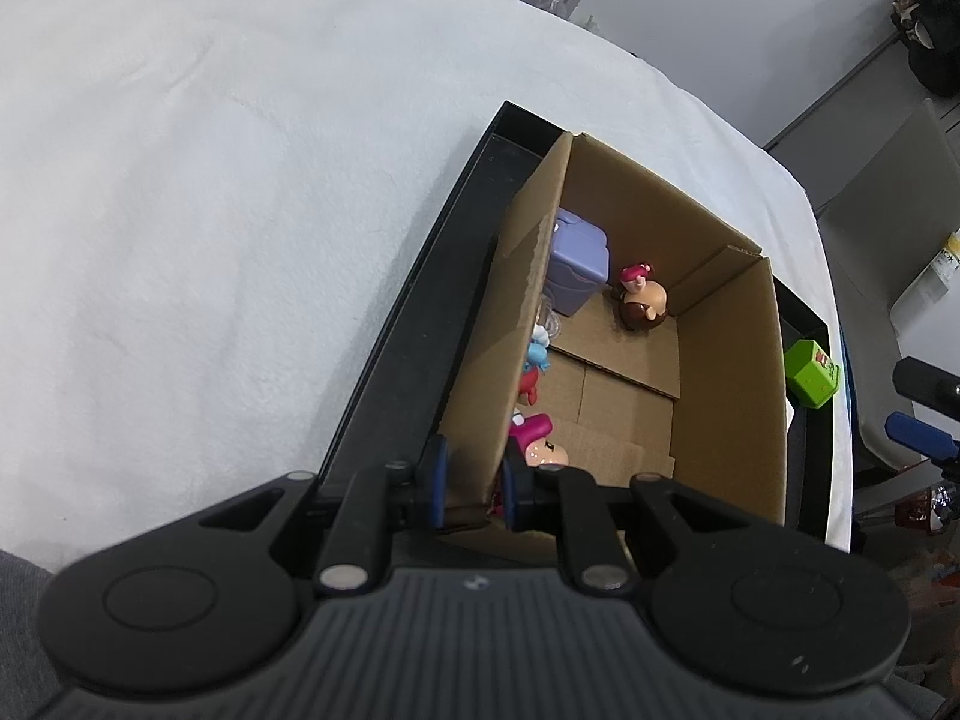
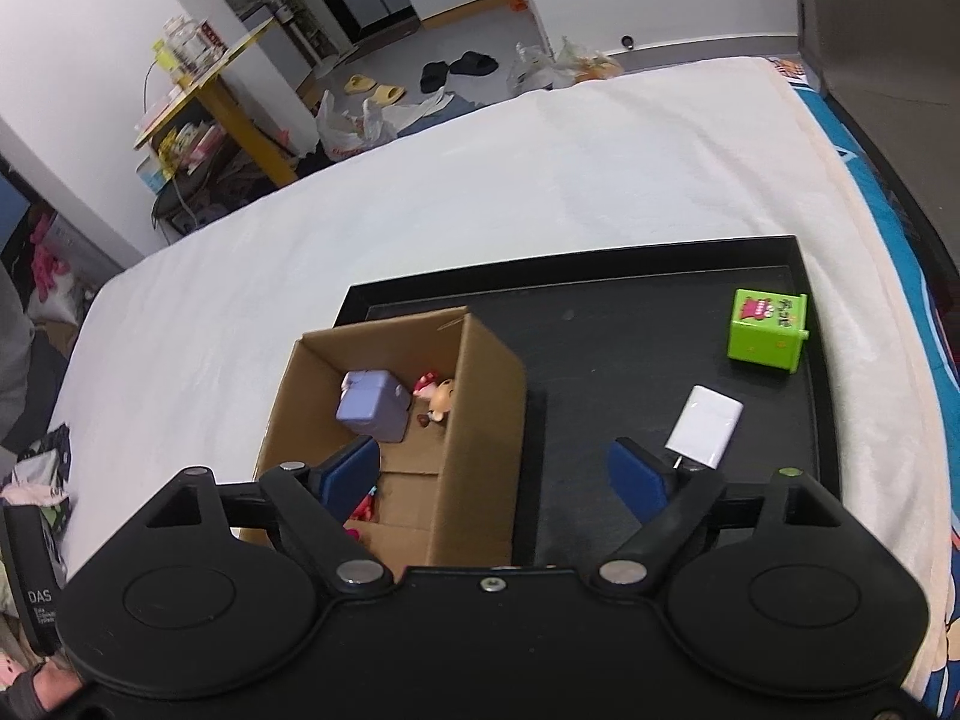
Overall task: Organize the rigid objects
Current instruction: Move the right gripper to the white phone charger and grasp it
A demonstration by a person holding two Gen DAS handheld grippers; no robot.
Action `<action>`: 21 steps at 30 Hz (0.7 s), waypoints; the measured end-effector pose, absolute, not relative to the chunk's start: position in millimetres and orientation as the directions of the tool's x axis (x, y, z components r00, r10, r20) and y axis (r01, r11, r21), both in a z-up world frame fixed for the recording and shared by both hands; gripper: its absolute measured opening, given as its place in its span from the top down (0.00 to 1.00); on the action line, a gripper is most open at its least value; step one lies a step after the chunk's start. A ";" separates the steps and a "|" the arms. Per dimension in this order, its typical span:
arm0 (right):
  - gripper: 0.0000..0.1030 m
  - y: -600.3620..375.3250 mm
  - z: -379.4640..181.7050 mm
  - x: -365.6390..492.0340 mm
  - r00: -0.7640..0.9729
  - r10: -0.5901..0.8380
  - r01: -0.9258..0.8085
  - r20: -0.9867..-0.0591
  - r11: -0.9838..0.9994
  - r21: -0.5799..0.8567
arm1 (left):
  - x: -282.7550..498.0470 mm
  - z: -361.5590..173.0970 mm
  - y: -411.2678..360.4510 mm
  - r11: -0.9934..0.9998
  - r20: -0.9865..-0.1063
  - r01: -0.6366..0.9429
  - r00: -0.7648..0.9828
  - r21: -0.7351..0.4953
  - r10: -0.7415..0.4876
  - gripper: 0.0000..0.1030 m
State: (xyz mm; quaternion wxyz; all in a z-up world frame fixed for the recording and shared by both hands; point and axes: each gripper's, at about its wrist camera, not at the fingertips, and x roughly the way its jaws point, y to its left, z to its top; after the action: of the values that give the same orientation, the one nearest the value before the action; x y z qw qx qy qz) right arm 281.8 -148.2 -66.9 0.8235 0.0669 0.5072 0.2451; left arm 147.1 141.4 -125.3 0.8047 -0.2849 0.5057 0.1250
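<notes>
Left wrist view first: my left tool [image 1: 471, 483] is pinched tight on the near wall of the cardboard box [image 1: 729, 372], one blue pad either side of the corrugated edge, basically steadying it. The box sits in a black tray [image 1: 420, 294] on a bed with a fuzzy white blanket [image 1: 180, 210]. Already inside: a lilac plastic case [image 1: 579, 261] with rounded corners in the far corner, a glossy brown-haired doll head [image 1: 642, 300] beside it, a blue and red figure [image 1: 531, 369] tucked against the wall, and a pink-topped doll [image 1: 537, 441] right by my pads. So I'd say most of the sorting is done. A green cube [image 1: 811, 373] sits outside the box, past its right wall.

Right wrist view: my right tool [image 2: 495, 474] is spread wide with nothing between the pads, hanging over the box's right wall. Still loose on the smooth tray floor: the lime-green toy box [image 2: 765, 330] with a cartoon sticker, near the far right corner, and a flat white charger block [image 2: 705, 426] with rounded edges, just beside my right pad. Two hard little things left, by my reckoning.
</notes>
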 end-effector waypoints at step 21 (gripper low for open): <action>0.30 -196.1 -140.1 317.1 0.382 0.404 -0.136 -0.831 0.914 0.382 | 149.6 -123.4 135.9 0.821 -0.895 -0.490 0.444 -0.293 -0.054 0.86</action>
State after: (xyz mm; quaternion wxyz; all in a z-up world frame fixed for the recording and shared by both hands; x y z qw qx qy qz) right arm 317.1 -196.1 -140.1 0.8216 0.1264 0.5310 0.1642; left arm 149.6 135.9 -123.4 0.8065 -0.2671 0.5098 0.1351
